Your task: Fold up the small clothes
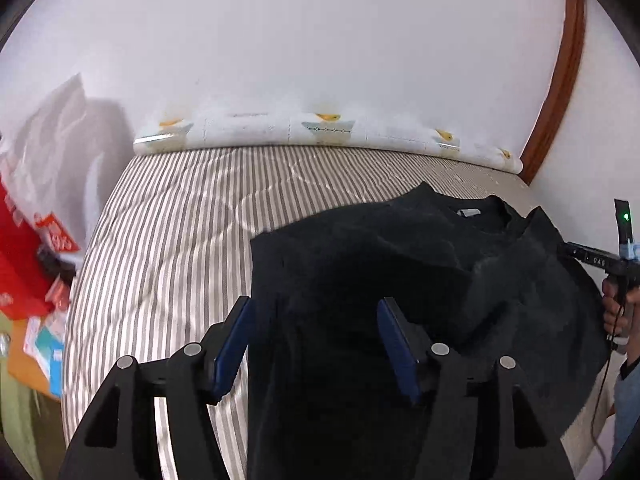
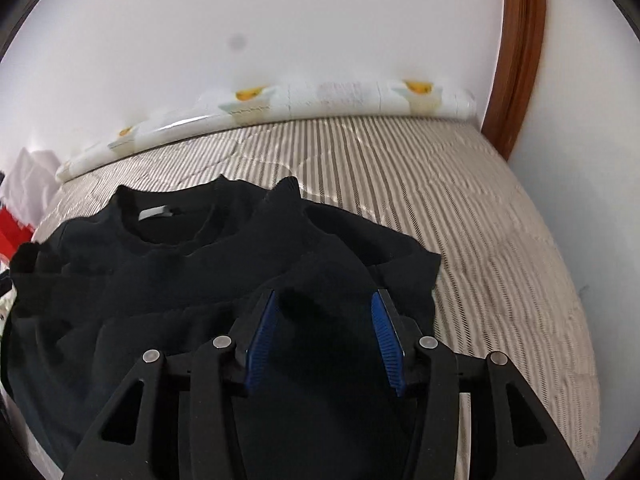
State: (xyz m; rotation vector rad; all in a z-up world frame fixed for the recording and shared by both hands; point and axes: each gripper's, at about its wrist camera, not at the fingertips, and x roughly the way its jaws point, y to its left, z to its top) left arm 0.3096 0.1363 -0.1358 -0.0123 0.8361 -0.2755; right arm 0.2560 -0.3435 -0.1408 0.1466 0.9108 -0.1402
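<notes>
A black T-shirt (image 1: pixel 400 264) is being shown lying rumpled on a striped mattress (image 1: pixel 168 216), its round neckline and white neck label (image 1: pixel 468 212) turned toward the far edge, where a white padded bolster (image 1: pixel 328 130) printed with yellow motifs is being pressed against the wall. In the left wrist view, the left gripper (image 1: pixel 314 338) is being held over the near left part of the garment with its jaws spread wide; the blue pads (image 1: pixel 396 344) are standing well apart and no cloth is being pinched between them. The left edge of the shirt is being seen just inside the left finger. In the right wrist view, the right gripper (image 2: pixel 324 340) is likewise being held wide open above a raised fold of the same T-shirt (image 2: pixel 192 272), with the fabric bunched between the fingers (image 2: pixel 384 340) but not clamped. The right gripper is also being glimpsed at the right margin of the left wrist view, gripped by the person's hand (image 1: pixel 618 312). Red packaging (image 1: pixel 24 264) is being seen blurred beside the mattress at left, and a wooden door frame (image 2: pixel 520 52) at right.
</notes>
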